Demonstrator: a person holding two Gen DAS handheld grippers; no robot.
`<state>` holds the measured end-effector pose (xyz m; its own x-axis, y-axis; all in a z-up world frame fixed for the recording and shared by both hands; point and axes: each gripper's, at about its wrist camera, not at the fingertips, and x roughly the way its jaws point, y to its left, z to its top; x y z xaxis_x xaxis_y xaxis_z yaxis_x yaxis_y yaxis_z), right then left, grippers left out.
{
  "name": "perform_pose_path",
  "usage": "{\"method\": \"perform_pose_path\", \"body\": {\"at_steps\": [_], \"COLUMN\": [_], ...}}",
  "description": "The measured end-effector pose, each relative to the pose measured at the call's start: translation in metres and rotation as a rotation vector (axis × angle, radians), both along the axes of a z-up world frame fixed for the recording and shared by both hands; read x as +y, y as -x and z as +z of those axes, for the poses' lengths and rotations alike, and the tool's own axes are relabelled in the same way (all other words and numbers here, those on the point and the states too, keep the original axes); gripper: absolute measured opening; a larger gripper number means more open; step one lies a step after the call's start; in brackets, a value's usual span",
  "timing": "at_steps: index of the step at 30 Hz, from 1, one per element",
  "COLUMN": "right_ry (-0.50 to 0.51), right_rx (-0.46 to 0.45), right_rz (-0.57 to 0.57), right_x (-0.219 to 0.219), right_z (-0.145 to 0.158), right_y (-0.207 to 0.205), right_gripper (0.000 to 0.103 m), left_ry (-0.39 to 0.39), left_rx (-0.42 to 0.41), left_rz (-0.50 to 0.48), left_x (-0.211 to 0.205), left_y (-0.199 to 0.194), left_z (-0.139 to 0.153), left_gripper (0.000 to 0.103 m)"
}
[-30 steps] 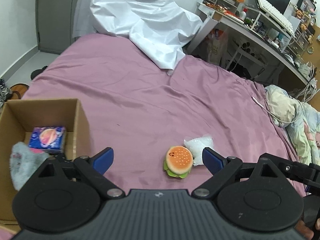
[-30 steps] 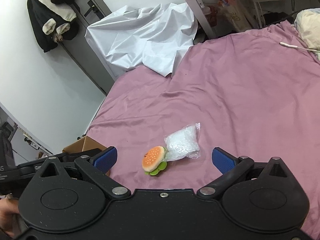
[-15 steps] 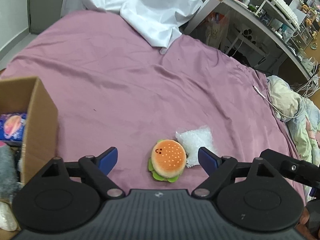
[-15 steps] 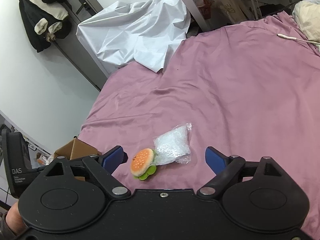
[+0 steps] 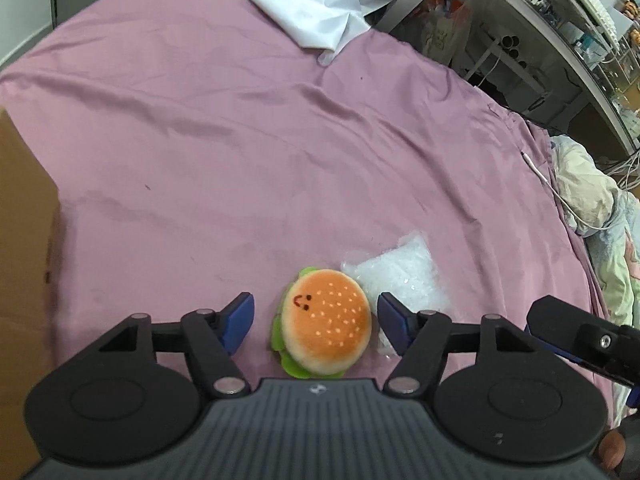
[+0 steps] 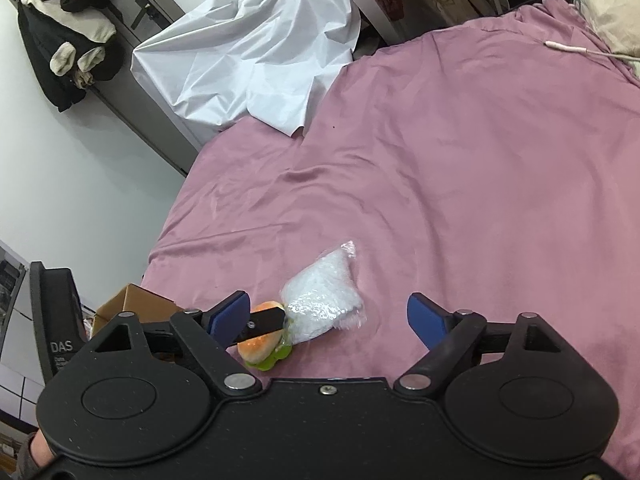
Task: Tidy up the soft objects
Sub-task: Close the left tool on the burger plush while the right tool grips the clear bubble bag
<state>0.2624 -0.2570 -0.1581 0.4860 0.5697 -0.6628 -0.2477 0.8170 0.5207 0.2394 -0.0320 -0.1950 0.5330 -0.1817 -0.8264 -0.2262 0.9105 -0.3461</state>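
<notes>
A plush burger [image 5: 326, 322] with an orange bun and green lettuce lies on the purple bedsheet [image 5: 280, 140]. My left gripper [image 5: 316, 320] straddles it. Its jaws are closing, with a small gap still on each side of the plush. Touching the burger's right side is a clear bag of white filling [image 5: 400, 276]. In the right wrist view that bag [image 6: 324, 300] lies just ahead of my right gripper [image 6: 328, 320], between its fingers' lines. Those jaws are closing too, wide and touching nothing. The burger [image 6: 260, 352] shows there under a left finger [image 6: 266, 320].
A cardboard box [image 5: 24, 260] stands at the bed's left edge, also seen as a corner [image 6: 132, 304]. A white sheet [image 5: 320, 0] drapes the far end. A cluttered desk [image 5: 540, 12], bundled bedding [image 5: 592, 196] and a white cable [image 5: 536, 168] lie to the right.
My left gripper has come down over the burger and its jaws have narrowed around it; the box has slid to the view's left edge. My right gripper has sunk toward the bag and narrowed slightly.
</notes>
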Motion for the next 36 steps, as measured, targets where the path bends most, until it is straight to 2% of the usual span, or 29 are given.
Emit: {"method": "perform_pose_path", "body": {"at_steps": [7,12,16,23,25,27,30,36], "right_ry": [-0.013,-0.003,0.01,0.052,0.07,0.094,0.104,0.108], "right_rx": [0.031,0.058,0.072,0.063,0.062,0.064,0.067,0.056], "right_rz": [0.003,0.007,0.012,-0.002,-0.012,-0.015,-0.004,0.0], "right_x": [0.011,0.021,0.028,0.041,0.045,0.047,0.046,0.04], "right_z": [-0.014,-0.025,-0.031,-0.037,-0.037,-0.037,-0.034,-0.023], "right_y": [-0.012,-0.018,-0.022,-0.033,-0.036,-0.036,-0.032,-0.011], "right_gripper": [0.083,0.081,0.081,0.081,0.076,0.055,0.046,0.04], "left_ry": [-0.032,-0.062,-0.079,-0.052,-0.047,-0.045,-0.04,-0.048], "left_rx": [0.007,0.011,0.008,0.006,0.009,0.016,0.02,-0.003], "left_rz": [0.003,0.011,0.019,0.038,0.043,0.054,0.061,0.05], "left_x": [-0.006,-0.01,-0.011,-0.005,-0.003,-0.001,-0.001,0.0], "left_y": [-0.003,-0.005,-0.004,-0.001,0.001,0.003,0.006,0.017], "left_z": [-0.007,-0.008,-0.009,-0.007,-0.006,-0.005,-0.004,0.009], "left_gripper": [0.066,0.046,0.042,0.039,0.039,0.039,0.039,0.039]}}
